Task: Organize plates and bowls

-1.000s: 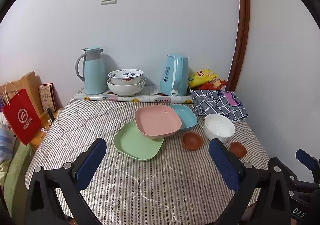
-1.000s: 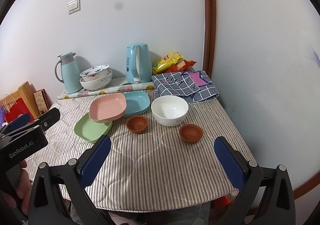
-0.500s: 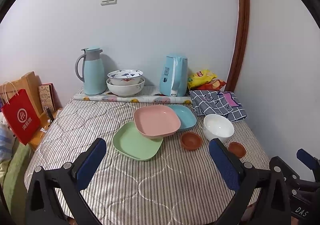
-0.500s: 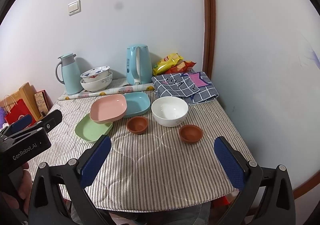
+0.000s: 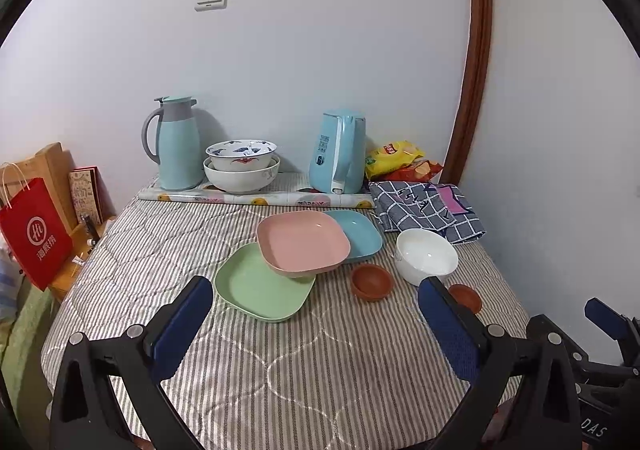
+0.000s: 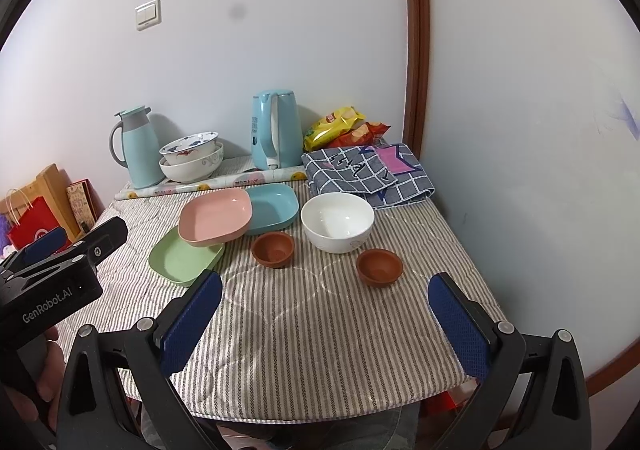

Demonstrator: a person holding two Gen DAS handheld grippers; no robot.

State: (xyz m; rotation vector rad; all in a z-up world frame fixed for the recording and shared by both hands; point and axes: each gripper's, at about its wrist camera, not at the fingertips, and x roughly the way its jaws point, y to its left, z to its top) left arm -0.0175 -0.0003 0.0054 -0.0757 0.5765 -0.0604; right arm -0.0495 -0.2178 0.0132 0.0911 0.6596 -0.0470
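On the striped table cloth a pink plate [image 5: 302, 242] [image 6: 216, 218] rests across a green plate [image 5: 262, 284] [image 6: 184, 258] and a blue plate [image 5: 358, 236] [image 6: 272, 206]. To their right stand a white bowl [image 5: 426, 256] [image 6: 337, 221] and two small brown bowls, one [image 5: 371, 282] [image 6: 273, 248] nearer the plates, the other [image 5: 465, 297] [image 6: 379, 266] further right. My left gripper [image 5: 316, 314] hangs open over the near table, short of the green plate. My right gripper [image 6: 326, 310] is open too, short of the brown bowls. Both hold nothing.
At the back stand a pale blue thermos jug [image 5: 176, 143], two stacked patterned bowls [image 5: 242, 165], a blue kettle [image 5: 340, 151], snack bags [image 5: 396, 159] and a folded checked cloth [image 5: 426, 207]. A red paper bag [image 5: 36, 232] stands left of the table. Walls close the back and right.
Both views have shifted only slightly; the dishes sit a little lower and left in the left wrist view. Nothing on the table has moved.
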